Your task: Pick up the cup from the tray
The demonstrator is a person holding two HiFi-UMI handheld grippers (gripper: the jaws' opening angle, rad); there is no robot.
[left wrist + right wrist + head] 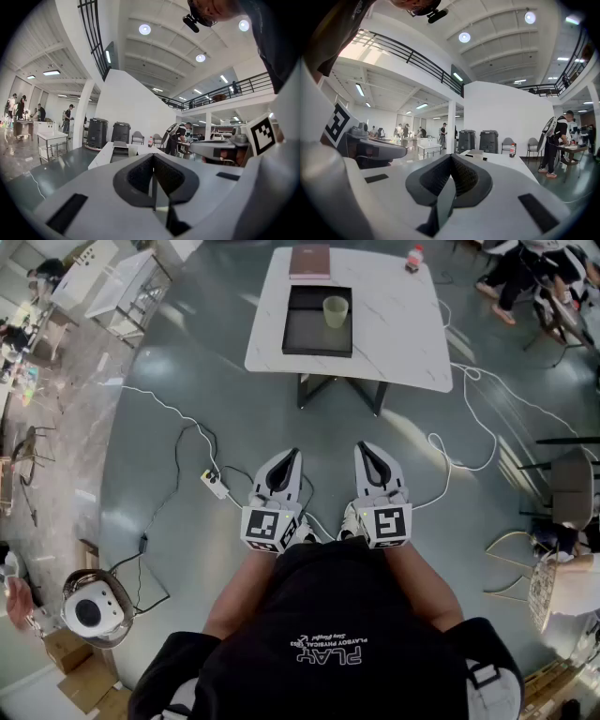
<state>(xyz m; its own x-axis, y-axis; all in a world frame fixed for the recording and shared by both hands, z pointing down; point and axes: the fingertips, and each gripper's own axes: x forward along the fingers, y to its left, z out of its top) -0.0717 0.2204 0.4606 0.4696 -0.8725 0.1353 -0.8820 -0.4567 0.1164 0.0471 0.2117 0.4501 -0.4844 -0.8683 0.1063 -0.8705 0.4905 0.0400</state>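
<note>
A pale yellow-green cup (336, 311) stands upright in a dark tray (318, 322) on a white table (394, 324) some way ahead of me. Both grippers are held close to my body, far short of the table. My left gripper (285, 457) is shut with nothing in it, and my right gripper (367, 448) is shut and empty too. In the left gripper view the left gripper (153, 158) points at the far table, where the cup (132, 150) and tray (119, 153) show small. The right gripper (451, 159) has its jaws pressed together in its own view.
A brown book (310, 261) lies behind the tray and a small bottle (412, 258) stands at the table's far right. Cables and a power strip (216, 485) trail over the grey floor. People sit at the back right (525, 268); a chair (574, 486) stands to my right.
</note>
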